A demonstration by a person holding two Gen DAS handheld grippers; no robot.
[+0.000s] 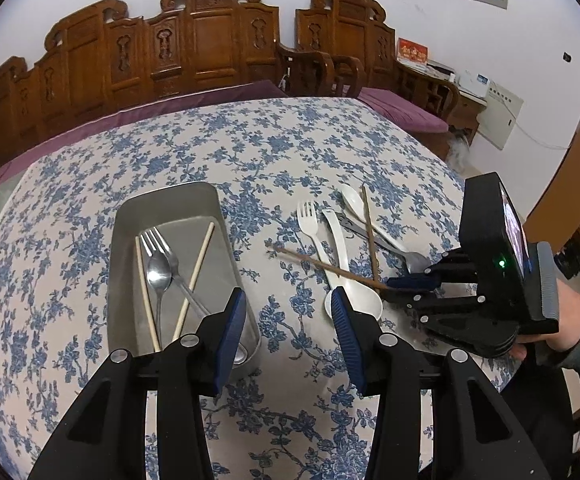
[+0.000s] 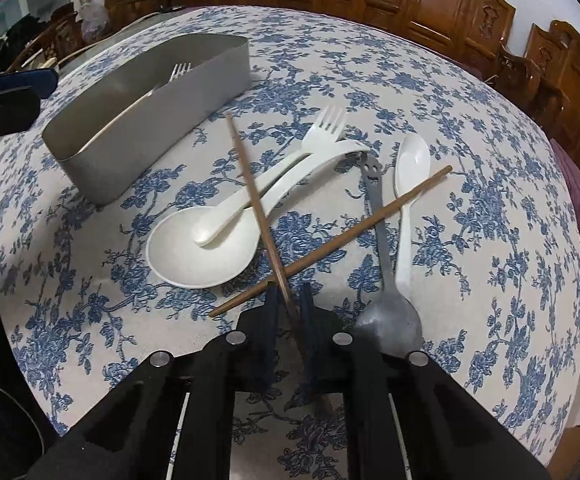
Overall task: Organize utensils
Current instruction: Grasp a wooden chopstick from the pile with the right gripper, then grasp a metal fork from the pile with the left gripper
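At the left of the left wrist view, the grey tray (image 1: 170,200) on the floral surface (image 1: 250,148) holds a metal fork (image 1: 162,244), spoon (image 1: 158,276) and pale chopsticks (image 1: 198,268). The left tool (image 1: 288,306), bottom centre, gapes empty. Right of it lie white utensils (image 1: 329,236); further right, the right tool (image 1: 409,284) pinches a brown chopstick (image 1: 321,266).

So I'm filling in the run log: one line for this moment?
right tool: shut on brown chopstick | left tool: open, empty | metal tray: fork, spoon, pale chopsticks
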